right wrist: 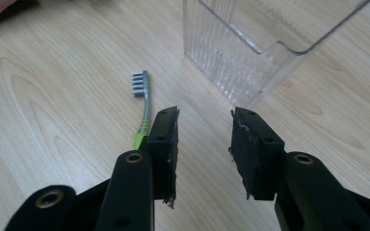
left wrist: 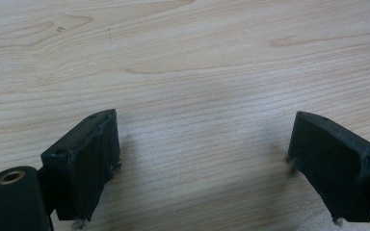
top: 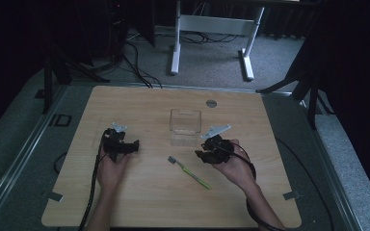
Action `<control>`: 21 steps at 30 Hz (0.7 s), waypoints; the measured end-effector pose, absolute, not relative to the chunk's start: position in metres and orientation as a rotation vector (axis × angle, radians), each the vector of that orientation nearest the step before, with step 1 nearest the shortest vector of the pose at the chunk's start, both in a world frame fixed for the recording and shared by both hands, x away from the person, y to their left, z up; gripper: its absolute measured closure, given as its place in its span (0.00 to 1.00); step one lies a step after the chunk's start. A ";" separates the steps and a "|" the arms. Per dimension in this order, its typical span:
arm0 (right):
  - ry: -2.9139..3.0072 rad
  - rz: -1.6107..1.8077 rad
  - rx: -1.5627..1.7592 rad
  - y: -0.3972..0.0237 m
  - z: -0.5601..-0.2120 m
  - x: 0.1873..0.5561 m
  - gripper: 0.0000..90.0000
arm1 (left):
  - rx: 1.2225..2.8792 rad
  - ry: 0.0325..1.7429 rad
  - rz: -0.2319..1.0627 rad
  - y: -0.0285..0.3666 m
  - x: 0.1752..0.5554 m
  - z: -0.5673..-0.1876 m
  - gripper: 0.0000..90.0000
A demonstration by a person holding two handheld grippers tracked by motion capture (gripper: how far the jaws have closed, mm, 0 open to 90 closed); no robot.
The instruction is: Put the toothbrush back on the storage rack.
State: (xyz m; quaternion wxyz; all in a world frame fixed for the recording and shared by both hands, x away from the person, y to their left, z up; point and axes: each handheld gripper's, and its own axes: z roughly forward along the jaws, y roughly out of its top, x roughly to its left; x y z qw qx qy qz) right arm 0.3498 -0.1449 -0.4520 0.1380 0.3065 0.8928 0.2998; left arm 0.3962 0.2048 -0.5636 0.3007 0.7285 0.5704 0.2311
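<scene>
On pale wooden table point(top: 139, 202); dark room

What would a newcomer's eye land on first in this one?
Probably the green-handled toothbrush with a grey head, lying loose on the light wooden table between the two hands. Just behind it stands a clear, empty plastic box. The right claw hangs open beside the toothbrush, gripping nothing.

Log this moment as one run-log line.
left gripper: open over bare table | right gripper: open, nothing between jaws | toothbrush: flat on table, beside right gripper | clear bin: upright, empty
</scene>
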 end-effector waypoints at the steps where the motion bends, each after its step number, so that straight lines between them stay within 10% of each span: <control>1: 2.582 0.867 0.886 -0.145 -0.452 0.350 0.69 | 1.933 1.514 0.613 0.205 0.396 -0.564 0.13; 21: 2.662 0.783 0.857 -0.127 -0.457 0.351 0.72 | 1.933 1.514 0.614 0.205 0.396 -0.564 0.13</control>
